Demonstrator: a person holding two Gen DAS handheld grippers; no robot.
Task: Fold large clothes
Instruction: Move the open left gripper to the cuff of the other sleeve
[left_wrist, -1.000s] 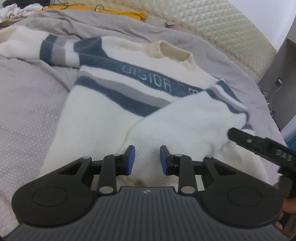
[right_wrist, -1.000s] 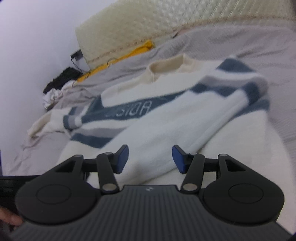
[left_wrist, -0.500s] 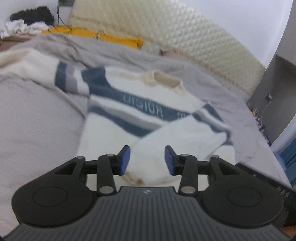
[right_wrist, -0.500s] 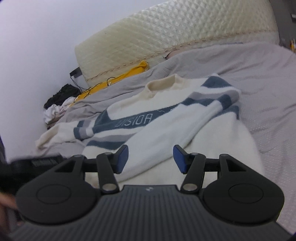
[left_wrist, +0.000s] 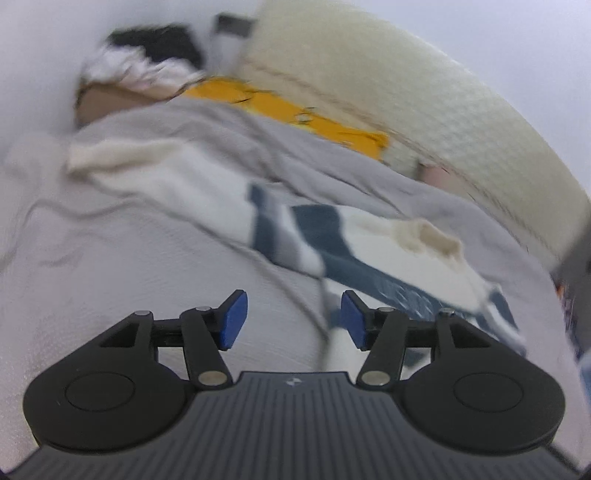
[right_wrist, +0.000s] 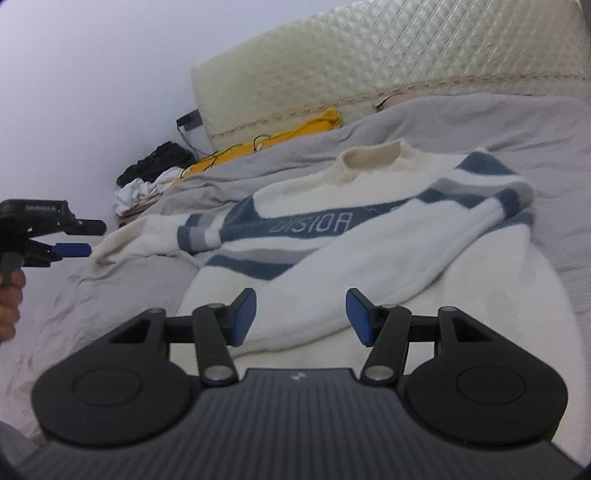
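One sleeve folded; left gripper (left_wrist: 290, 319), jaws opening and empty, heads for cream blue-striped knit sweater's (right_wrist: 369, 236) outstretched sleeve (left_wrist: 166, 177); right gripper (right_wrist: 301, 315) jaws spread, empty.

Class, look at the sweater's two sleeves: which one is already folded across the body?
The sleeve on the picture's right, lying diagonally over the sweater's front. The other sleeve lies stretched out on the grey bedcover.
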